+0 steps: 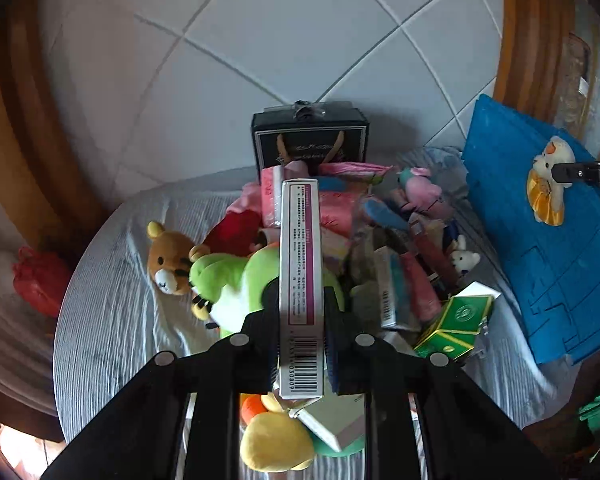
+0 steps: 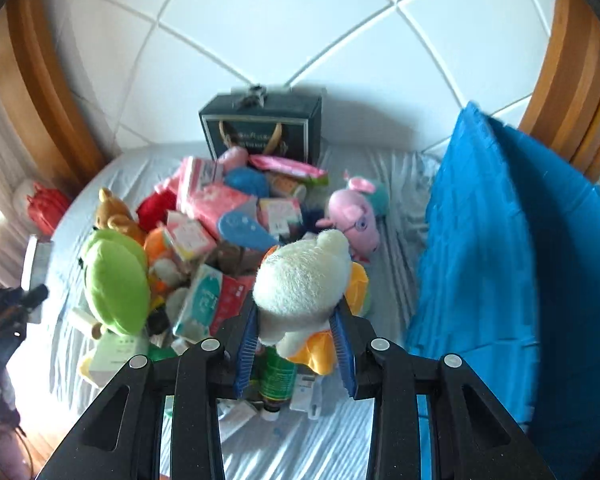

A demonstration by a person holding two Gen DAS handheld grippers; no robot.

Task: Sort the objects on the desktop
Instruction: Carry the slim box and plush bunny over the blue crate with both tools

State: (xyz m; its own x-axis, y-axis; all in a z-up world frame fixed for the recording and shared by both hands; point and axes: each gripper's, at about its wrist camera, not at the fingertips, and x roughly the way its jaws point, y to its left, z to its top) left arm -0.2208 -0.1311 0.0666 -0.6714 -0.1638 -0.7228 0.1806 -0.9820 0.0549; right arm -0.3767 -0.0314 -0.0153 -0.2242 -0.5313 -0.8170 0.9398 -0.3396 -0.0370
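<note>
My left gripper (image 1: 302, 332) is shut on a long narrow white box (image 1: 300, 264) with a magenta stripe and a barcode, held lengthwise above the pile. In the right wrist view my right gripper (image 2: 296, 344) is shut on a white plush toy (image 2: 304, 280) with a yellow-orange part, its blue pads (image 2: 247, 344) pressing both sides. The left wrist view shows that same plush toy (image 1: 550, 176) at the far right, in front of the blue bin (image 1: 540, 264), with the right gripper's dark tip on it. Both held things hang clear above the heap of toys and boxes.
A round table with a grey striped cloth (image 2: 340, 440) carries the heap: a green plush (image 2: 116, 280), a pink pig plush (image 2: 352, 216), a bear plush (image 1: 168, 260) and a green box (image 1: 456, 324). A black gift box (image 2: 260, 128) stands behind. The blue bin (image 2: 500, 240) stands at right.
</note>
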